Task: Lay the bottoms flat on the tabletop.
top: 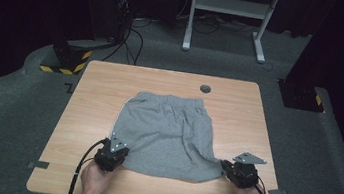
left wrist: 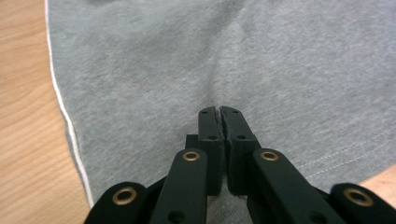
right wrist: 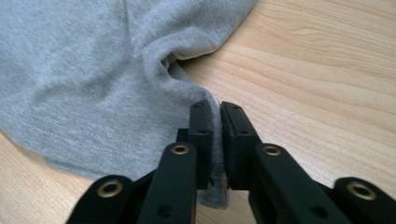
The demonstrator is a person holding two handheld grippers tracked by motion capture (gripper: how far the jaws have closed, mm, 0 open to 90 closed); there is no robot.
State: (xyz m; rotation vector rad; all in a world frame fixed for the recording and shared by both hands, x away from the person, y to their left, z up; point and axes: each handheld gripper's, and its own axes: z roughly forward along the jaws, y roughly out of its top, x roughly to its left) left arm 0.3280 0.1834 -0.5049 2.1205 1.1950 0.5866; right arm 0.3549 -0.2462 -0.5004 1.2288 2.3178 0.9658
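High view: my grey fleece shorts [top: 167, 134] lie flat at mid-frame on the pale wood-grain table [top: 102, 75]. My left gripper [top: 113, 156] pinches their lower-left hem, my right gripper [top: 236, 172] the crumpled lower-right corner, black jaws clamped on cloth.

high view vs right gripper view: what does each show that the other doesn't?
High view alone: the whole grey shorts with waistband at the far side, the left gripper at the near left hem, both hands, the table's cable hole and the floor around it.
Right gripper view alone: fabric pinched between the right gripper's jaws, the raised fold and hem stitching.
Shared: shorts, wooden tabletop, right gripper on the corner.
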